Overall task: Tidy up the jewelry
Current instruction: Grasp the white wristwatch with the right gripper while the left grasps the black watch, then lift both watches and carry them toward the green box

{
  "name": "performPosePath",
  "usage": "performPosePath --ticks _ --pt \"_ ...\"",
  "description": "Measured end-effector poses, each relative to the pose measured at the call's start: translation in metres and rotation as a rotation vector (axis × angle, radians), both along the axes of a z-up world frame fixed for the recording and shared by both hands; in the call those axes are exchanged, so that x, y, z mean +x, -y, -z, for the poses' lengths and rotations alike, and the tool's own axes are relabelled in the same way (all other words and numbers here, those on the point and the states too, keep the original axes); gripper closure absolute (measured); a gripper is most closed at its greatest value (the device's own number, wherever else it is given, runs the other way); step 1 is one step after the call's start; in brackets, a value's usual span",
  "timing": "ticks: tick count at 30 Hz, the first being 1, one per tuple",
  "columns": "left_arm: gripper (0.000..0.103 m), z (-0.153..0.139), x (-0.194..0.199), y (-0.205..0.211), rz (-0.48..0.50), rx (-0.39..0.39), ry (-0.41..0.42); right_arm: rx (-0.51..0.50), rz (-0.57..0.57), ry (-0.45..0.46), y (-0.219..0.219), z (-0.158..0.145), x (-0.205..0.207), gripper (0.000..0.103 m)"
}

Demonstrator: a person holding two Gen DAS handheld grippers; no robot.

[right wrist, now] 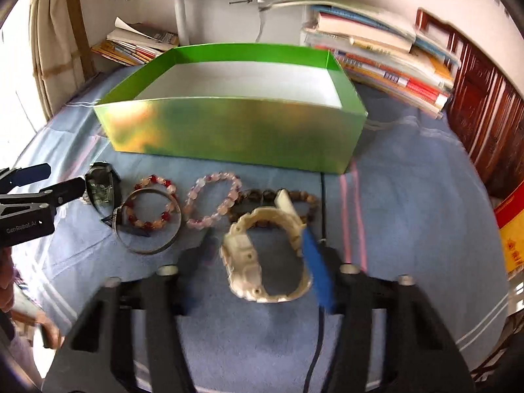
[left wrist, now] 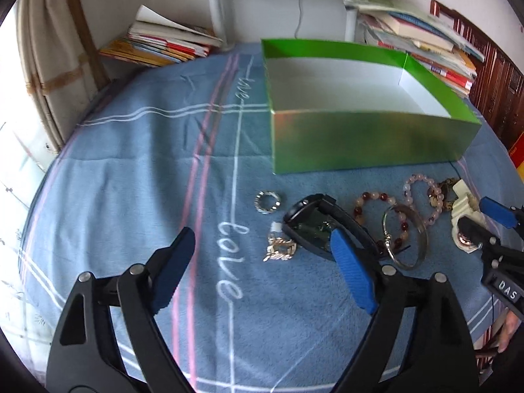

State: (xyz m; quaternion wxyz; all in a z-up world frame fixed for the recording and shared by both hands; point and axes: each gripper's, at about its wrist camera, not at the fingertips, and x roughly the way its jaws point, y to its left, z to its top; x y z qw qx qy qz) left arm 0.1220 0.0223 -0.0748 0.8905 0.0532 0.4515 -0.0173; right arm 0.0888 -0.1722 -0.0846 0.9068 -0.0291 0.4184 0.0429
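Jaws of both the left gripper (left wrist: 262,262) and right gripper (right wrist: 252,262) gape open over jewelry on the blue bedsheet (left wrist: 131,163), the right straddling a cream watch (right wrist: 262,255), best pinched across its strap before lifting into the green box (right wrist: 229,131).

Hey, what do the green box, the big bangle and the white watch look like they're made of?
Green box: likely glossy coated cardboard; thin folded walls, mirror-like sheen outside, plain white inside.
Bangle: probably polished silver-toned metal; a thin rigid hoop with bright reflections.
White watch: seemingly matte cream plastic or resin; chunky moulded case with screw holes and no shine.
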Motion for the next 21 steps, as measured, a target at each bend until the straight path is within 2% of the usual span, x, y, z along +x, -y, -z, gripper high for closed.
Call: performPosePath --ticks 1,3,5,7,9,11,18,20,21 --pt "0.020 0.004 0.004 0.003 0.006 -0.002 -0.012 0.016 -0.014 -0.005 0.000 0.001 -0.001 0.076" --pt "0.036 0.009 0.009 0.007 0.015 -0.007 -0.027 0.024 -0.028 -0.015 -0.004 0.002 -0.001 0.081" --pt "0.065 0.014 0.012 0.009 0.037 -0.036 -0.051 -0.011 -0.026 -0.004 -0.007 0.004 -0.002 0.084" --pt "0.076 0.015 0.012 0.010 0.055 -0.072 -0.064 -0.011 -0.033 0.002 -0.009 0.005 -0.005 0.084" --pt "0.081 0.013 0.012 0.012 0.050 -0.063 -0.062 -0.004 -0.031 0.004 -0.007 0.005 -0.008 0.085" --pt "0.091 0.009 0.009 0.009 0.047 -0.077 -0.058 0.006 -0.025 0.010 -0.002 0.002 -0.010 0.085" --pt "0.092 -0.016 0.001 -0.007 0.041 -0.134 -0.024 0.030 0.016 0.063 0.012 -0.020 -0.015 0.085" --pt "0.099 -0.026 0.001 -0.013 0.048 -0.178 -0.014 0.037 0.025 0.076 0.015 -0.025 -0.016 0.085" --pt "0.100 -0.030 0.001 -0.015 0.046 -0.188 -0.004 0.034 0.026 0.075 0.015 -0.025 -0.015 0.085"
